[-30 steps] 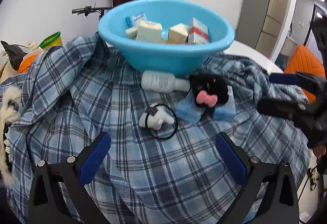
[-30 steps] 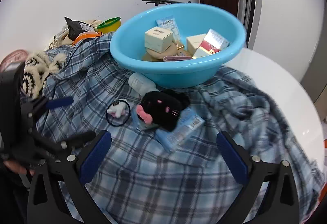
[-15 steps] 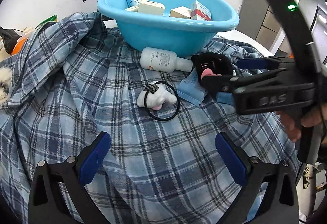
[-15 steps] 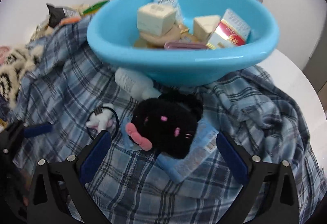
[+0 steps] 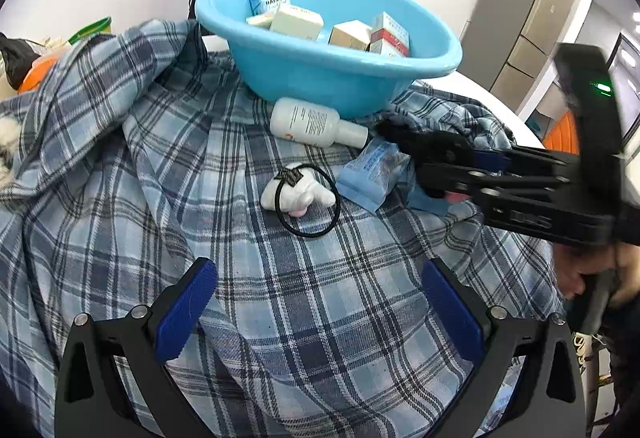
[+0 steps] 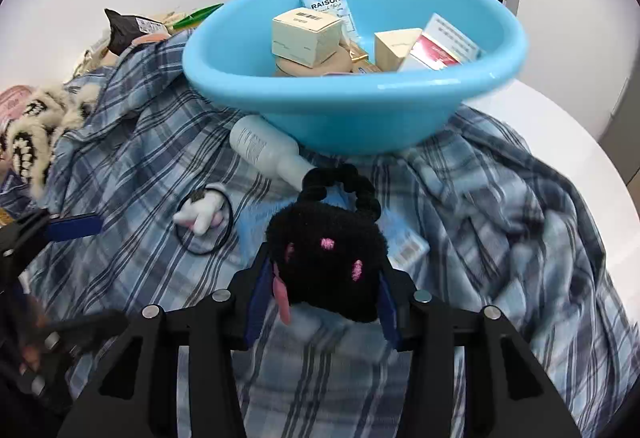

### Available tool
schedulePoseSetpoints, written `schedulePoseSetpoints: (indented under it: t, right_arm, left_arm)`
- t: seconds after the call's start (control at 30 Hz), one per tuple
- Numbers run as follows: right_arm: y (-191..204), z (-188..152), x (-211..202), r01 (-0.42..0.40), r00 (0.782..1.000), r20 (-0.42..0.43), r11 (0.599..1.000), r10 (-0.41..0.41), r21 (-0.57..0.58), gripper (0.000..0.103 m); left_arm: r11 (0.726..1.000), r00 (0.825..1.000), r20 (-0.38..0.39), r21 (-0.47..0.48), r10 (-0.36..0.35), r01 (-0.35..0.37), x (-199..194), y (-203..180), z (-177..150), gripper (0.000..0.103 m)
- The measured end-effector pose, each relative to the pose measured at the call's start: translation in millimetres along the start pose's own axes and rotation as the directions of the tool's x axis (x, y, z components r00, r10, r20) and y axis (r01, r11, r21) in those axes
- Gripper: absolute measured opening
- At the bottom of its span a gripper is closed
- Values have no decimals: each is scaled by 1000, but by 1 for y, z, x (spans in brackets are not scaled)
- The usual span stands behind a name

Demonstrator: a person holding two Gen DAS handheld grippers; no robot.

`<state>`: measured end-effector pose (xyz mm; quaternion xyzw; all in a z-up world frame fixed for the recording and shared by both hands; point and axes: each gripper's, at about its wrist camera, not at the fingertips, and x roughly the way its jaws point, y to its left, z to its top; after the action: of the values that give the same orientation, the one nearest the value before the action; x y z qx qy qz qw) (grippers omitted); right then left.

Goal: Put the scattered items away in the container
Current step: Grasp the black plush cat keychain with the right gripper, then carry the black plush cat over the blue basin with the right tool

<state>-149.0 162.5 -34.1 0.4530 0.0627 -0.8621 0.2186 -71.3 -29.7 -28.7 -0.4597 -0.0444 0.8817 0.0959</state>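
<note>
On the plaid-covered surface, the right tool has just been closed on the black plush, now readied for the blue basin; the left tool is held wide, empty.

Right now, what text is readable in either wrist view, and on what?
"RAISON": pale blue sachet inside the round light-blue plastic basin.
White plastic bottle lying in front of the basin: print too small to read.
Cream cardboard box: barcode label, not readable.
Red-and-white carton: print blurred.
</note>
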Motion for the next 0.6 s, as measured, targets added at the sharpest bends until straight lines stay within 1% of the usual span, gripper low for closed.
schedulePoseSetpoints:
  t: [0.13, 0.23, 0.3, 0.4, 0.6]
  right_arm:
    - [0, -14, -19, -29, 1000, 3, 1000, 29, 6, 45]
    - [0, -17, -26, -50, 999, 11, 999, 50, 13, 45]
    - [-3, -23, -34, -64, 998, 21, 997, 64, 42, 45]
    - [-4, -26, -48, -102, 994, 50, 993, 99, 62, 45]
    - [2, -26, -78, -103, 989, 112, 994, 98, 34, 45]
  left_arm:
    - [1000, 1000, -16, 19, -5, 5, 4, -7, -2, 103]
    - [998, 1000, -12, 55, 13, -12, 2, -15, -4, 103]
    - [997, 1000, -9, 69, 27, -27, 1, -18, -4, 103]
    - [997, 1000, -14, 79, 23, -22, 2, -22, -5, 103]
    - [994, 999, -3, 105, 39, -38, -2, -29, -1, 103]
